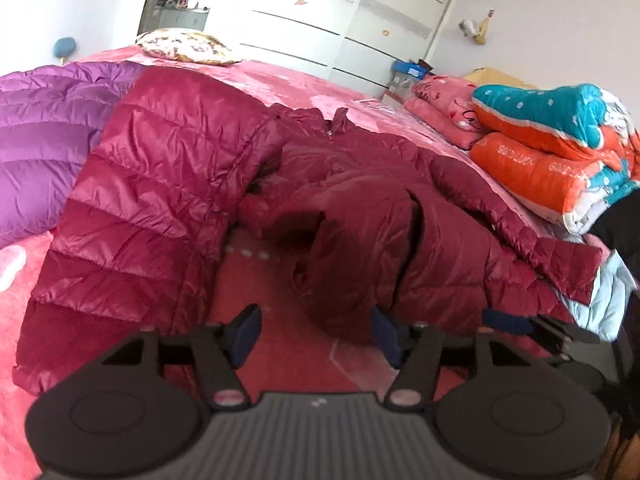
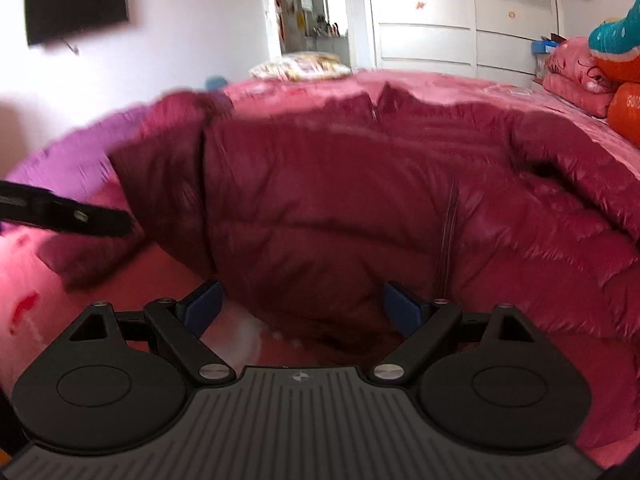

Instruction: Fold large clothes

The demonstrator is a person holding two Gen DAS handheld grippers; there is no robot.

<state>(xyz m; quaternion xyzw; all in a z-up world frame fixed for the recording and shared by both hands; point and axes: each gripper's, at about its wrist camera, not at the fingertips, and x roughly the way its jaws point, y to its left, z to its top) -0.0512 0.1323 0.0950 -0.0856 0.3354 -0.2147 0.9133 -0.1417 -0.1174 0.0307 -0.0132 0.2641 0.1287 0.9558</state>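
A maroon puffer jacket (image 1: pixel 172 184) lies spread on the pink bed, its collar (image 1: pixel 332 120) toward the far side. One sleeve is folded over the front, and the other sleeve (image 1: pixel 516 224) trails to the right. My left gripper (image 1: pixel 316 332) is open just above the bedspread; a dark fold of the jacket hangs near its right pad (image 1: pixel 386 334), which does not press on it. In the right wrist view the jacket (image 2: pixel 360 208) fills the frame. My right gripper (image 2: pixel 304 312) stands open with the jacket's lower edge between the wide jaws, unclamped.
A purple puffer coat (image 1: pixel 44 140) lies to the left. Folded orange, teal and pink quilts (image 1: pixel 548 148) are stacked at the right edge of the bed (image 1: pixel 292 80). A patterned pillow (image 1: pixel 184 46) lies at the far end, with white wardrobes (image 1: pixel 360 12) behind it.
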